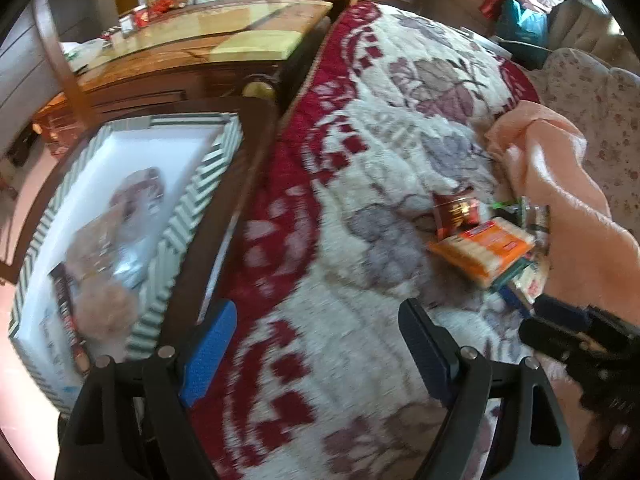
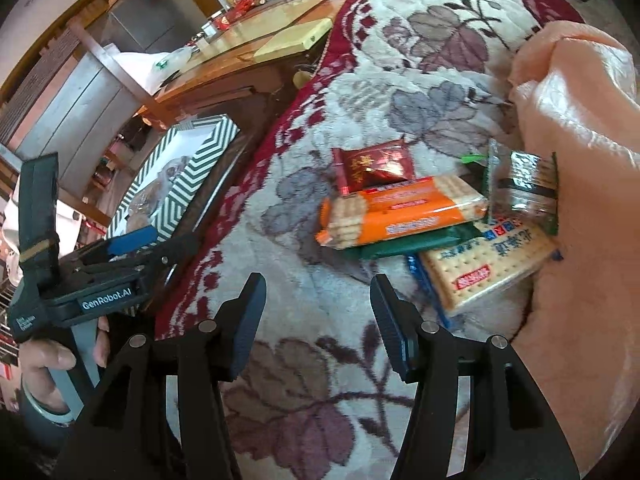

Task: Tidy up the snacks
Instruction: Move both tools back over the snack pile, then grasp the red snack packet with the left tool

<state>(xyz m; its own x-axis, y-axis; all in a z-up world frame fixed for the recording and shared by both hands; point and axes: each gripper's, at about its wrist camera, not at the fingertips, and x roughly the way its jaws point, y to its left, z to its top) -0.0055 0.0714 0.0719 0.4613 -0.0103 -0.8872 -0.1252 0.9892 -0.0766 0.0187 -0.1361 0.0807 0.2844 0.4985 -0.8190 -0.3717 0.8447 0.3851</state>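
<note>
Right gripper [image 2: 316, 320] jaws apart, empty, over floral blanket [image 2: 304, 392]; left gripper [image 1: 316, 352] wide apart, empty; orange cracker pack [image 2: 400, 210] atop piled snacks beyond; striped tray [image 1: 192, 208] farther left, holding bagged snacks [image 1: 120, 240]

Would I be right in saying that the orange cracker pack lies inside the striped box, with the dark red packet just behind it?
Not quite. The right wrist view shows the orange cracker pack lying on the floral blanket, outside the striped box. The dark red packet does sit just behind it.
</note>
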